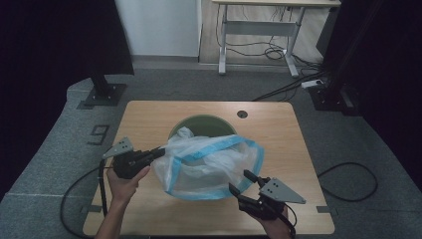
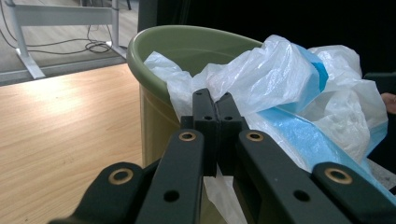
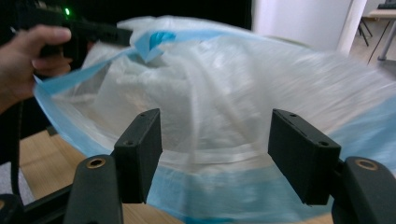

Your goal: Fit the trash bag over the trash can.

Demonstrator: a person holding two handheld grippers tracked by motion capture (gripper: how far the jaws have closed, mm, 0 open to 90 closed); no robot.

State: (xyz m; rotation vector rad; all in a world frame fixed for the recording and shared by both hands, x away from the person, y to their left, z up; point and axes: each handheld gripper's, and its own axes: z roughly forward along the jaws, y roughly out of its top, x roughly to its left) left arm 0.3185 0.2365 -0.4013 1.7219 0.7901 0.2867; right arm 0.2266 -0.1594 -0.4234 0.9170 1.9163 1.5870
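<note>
While I am watching from far away, I am seeing the white bag with the blue band (image 1: 209, 167) lying in the middle of the high view, half in and half over the green bin (image 1: 201, 124). My left gripper (image 1: 158, 153) is sitting at the left of that view, and its 2 jaws are pressed together on the bag's edge, close by the bin's rim. In the left gripper view the left gripper (image 2: 215, 105) is pinching the thin plastic just in front of the green bin (image 2: 154, 51).

My right gripper (image 1: 241, 181) is waiting at the lower right of the high view, with its 2 jaws spread wide and holding nothing. The blue band of the bag is lying right in front of it, up and to the left in the frame, very near but not between the jaws yet. In the right gripper view the bag (image 3: 233, 102) is filling the gap ahead of the right gripper (image 3: 215, 140).

The bag's mouth is stretching long from left to right, from 1 gripper toward the other. I am thinking the right gripper is the nearer 1 for the loose side. Nothing is standing in its way on the wooden table (image 1: 149, 214).
</note>
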